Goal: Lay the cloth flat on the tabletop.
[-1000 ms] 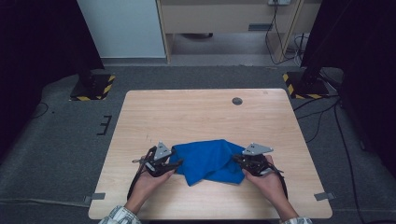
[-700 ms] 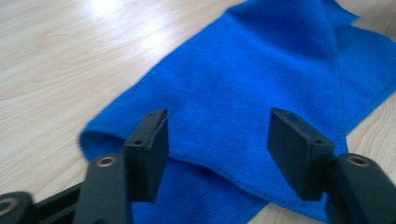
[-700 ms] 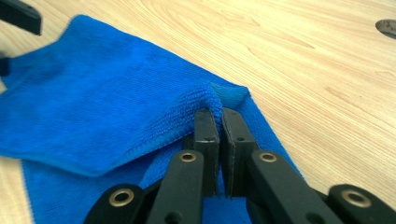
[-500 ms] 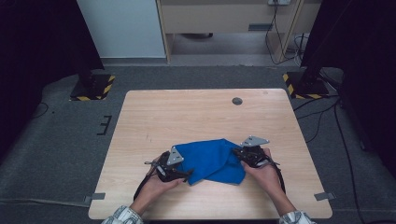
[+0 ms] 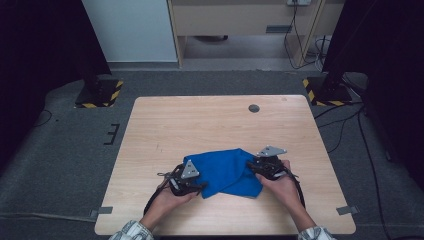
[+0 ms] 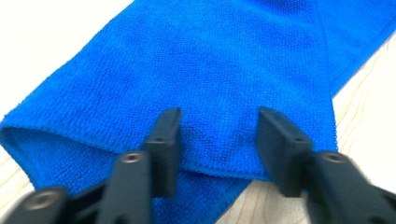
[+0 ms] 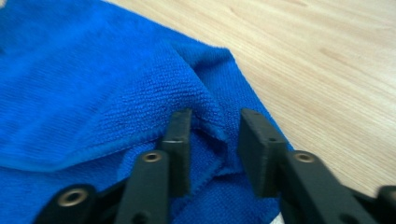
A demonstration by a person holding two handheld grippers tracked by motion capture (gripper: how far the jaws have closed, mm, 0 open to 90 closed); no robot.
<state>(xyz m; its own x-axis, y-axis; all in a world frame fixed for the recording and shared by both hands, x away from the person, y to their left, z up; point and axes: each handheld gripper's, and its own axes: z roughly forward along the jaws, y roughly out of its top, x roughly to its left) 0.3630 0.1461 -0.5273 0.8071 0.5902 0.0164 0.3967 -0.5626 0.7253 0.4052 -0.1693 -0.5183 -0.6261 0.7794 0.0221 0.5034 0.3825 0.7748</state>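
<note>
Two hand-held grippers worked at the ends of a folded blue cloth (image 5: 225, 171) on a wooden table (image 5: 200, 125).

The blue cloth lay in loose folds on the half of the table nearest the person, well short of the small dark round hole (image 5: 254, 108) near the far edge. The left gripper (image 5: 199, 187) sat at the cloth's left end; its jaws had just been closing but stood apart, with a hemmed edge of the cloth (image 6: 219, 93) between them and no pad pressing on it. The right gripper (image 5: 250, 166) sat at the cloth's right end; its jaws had just been opening and stood apart too, a raised fold of the cloth (image 7: 140, 88) lying loose between them. A hand held each gripper from the side nearest the person.
</note>
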